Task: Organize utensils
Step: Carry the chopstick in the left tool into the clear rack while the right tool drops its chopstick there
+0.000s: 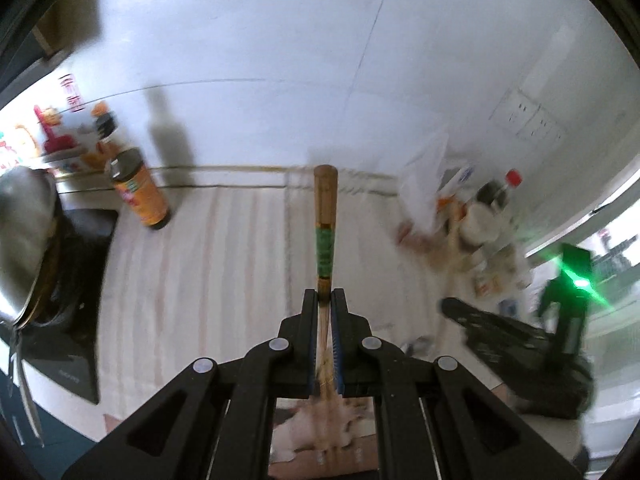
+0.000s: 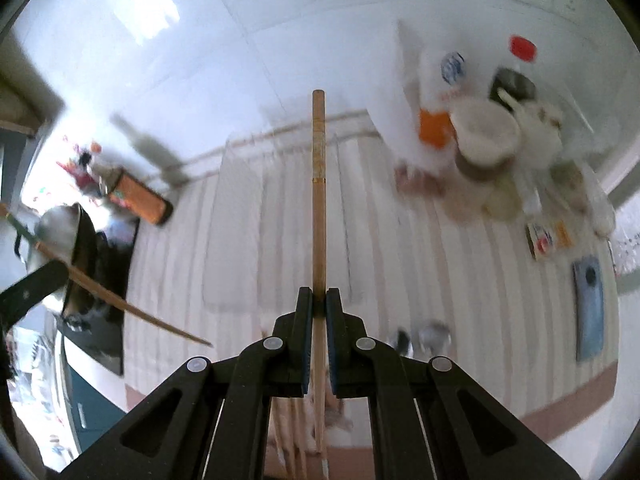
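Fingers of the left gripper (image 1: 324, 294) clamped on a chopstick with a green band (image 1: 325, 236); thick end points up and away, thin end runs back between the pads and out of sight below. Fingers of the right gripper (image 2: 319, 294) likewise pinched on a plain wooden chopstick (image 2: 319, 192), held straight ahead.

Both sticks are lifted clear of the striped cloth (image 2: 440, 264) on the counter. Right wrist view catches the left tool at far left with its chopstick slanting down across a black wok (image 2: 86, 248), tip over the cloth.

More pale sticks show blurred under the right fingers, low in frame; number and resting place unclear.

Surroundings: orange-labelled sauce bottle (image 1: 140, 192) near the wall, clutter of jars and bags at the right, including a white tub (image 2: 486, 136), and a blue phone (image 2: 590, 304) flat on the cloth. Both views motion-blurred.

Judgement: carry step, one chopstick per hand, pickup done, nothing placed yet. No holder or tray is visible, so destination cannot be told. Next move likely calls for bringing the two sticks parallel, matching ends, and lowering them together before loosening either grip; thin round sticks may roll once let go.
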Motion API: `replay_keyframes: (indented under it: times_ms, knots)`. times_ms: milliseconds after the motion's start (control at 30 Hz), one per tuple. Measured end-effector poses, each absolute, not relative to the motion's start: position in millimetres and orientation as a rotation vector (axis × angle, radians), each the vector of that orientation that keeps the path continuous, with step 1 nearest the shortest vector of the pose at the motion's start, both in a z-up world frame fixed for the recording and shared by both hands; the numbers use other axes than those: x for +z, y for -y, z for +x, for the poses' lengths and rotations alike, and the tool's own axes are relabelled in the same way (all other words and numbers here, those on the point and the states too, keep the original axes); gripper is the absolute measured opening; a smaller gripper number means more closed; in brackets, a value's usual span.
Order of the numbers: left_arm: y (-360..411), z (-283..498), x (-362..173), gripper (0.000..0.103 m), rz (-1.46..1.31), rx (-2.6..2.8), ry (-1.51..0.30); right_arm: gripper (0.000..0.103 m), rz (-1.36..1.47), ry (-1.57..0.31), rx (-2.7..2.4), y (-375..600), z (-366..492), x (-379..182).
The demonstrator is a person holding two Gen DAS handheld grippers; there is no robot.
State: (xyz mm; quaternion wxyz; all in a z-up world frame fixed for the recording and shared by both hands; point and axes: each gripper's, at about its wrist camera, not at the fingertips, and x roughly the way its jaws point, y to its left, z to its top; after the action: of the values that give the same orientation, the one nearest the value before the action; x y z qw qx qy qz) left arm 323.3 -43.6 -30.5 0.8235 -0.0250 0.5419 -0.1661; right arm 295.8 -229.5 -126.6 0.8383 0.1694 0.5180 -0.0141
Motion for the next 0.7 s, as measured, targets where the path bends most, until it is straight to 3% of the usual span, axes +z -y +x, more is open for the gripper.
replay_keyframes:
  times_ms: [500, 567, 600, 667, 700]
  knots:
    - [110, 450, -146, 0.006, -0.005, -0.320, -1.513, 0.009, 0.332, -1.331, 0.001, 227, 435, -210]
    - [111, 450, -144, 0.008, 0.005, -0.315, -1.497, 0.032, 0.347, -1.343, -0.002, 230, 436, -216]
    - [108, 447, -138, 0.009, 0.026, -0.298, -1.467, 0.038, 0.357, -1.333, -0.003, 233, 434, -216]
    - [102, 440, -130, 0.014, 0.042, -0.279, -1.416, 0.045, 0.368, -1.314, -0.012, 239, 429, -213]
    - [97, 436, -126, 0.023, 0.036, -0.272, -1.397, 0.045, 0.372, -1.306, -0.023, 242, 427, -211]
